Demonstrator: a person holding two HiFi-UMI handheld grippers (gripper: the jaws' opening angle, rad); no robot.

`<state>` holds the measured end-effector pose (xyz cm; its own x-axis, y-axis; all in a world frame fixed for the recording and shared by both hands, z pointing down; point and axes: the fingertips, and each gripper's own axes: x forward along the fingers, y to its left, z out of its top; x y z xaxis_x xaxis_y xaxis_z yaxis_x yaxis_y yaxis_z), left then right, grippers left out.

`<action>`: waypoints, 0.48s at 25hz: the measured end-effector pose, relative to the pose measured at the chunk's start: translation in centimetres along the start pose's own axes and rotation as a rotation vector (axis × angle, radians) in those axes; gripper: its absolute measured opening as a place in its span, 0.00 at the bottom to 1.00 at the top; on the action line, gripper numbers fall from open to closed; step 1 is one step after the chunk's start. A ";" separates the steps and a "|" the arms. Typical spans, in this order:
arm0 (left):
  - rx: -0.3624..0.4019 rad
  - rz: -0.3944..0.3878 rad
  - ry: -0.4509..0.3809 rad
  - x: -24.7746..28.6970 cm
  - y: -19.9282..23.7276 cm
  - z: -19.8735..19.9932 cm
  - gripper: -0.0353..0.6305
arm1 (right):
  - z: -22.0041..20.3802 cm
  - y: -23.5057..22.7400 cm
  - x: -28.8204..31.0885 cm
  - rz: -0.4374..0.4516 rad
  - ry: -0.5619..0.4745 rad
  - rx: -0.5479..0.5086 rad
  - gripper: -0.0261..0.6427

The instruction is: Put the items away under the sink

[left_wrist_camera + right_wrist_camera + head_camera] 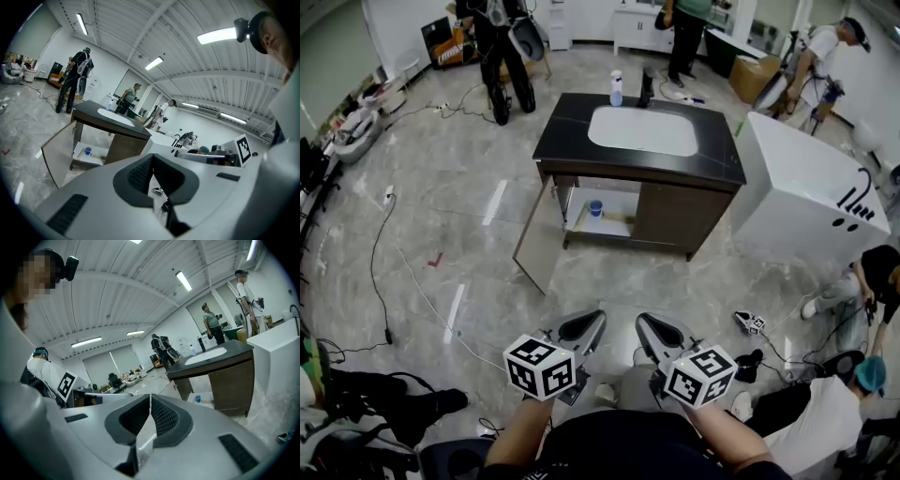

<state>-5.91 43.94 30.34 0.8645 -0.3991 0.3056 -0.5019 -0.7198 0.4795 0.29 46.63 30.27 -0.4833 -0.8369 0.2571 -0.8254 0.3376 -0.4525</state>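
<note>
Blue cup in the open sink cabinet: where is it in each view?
Head view: blue cup upper centre, on the shelf beside the open door.
Left gripper view: left of centre.
Right gripper view: right of centre.
Shared landmark: white sink above it.

A: Where does the head camera sit?
B: High up, looking steeply down at the floor [459, 187]. The sink cabinet [637, 178] is well ahead of it.
A: And the other two?
B: One rides on the left gripper [581, 330], one on the right gripper [659, 335]. Both sit low, close behind the jaws, tipped up toward the ceiling [140, 42].
A: What do all three see?
B: The sink cabinet and its open door [542, 239].
</note>
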 end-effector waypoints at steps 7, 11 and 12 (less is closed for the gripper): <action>-0.018 0.038 -0.028 2.2 4.3 3.0 0.05 | 2.8 -2.1 5.2 0.036 -0.006 -0.033 0.10; -0.035 0.037 -0.030 5.2 6.0 5.2 0.05 | 4.5 -4.7 8.2 0.067 0.027 -0.020 0.10; -0.028 0.034 -0.029 6.0 6.4 5.8 0.05 | 5.1 -5.2 8.9 0.075 0.033 -0.024 0.10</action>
<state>-3.78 33.65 30.42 0.8471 -0.4398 0.2983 -0.5313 -0.6896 0.4921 1.74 35.21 30.57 -0.5527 -0.7946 0.2514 -0.7932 0.4089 -0.4514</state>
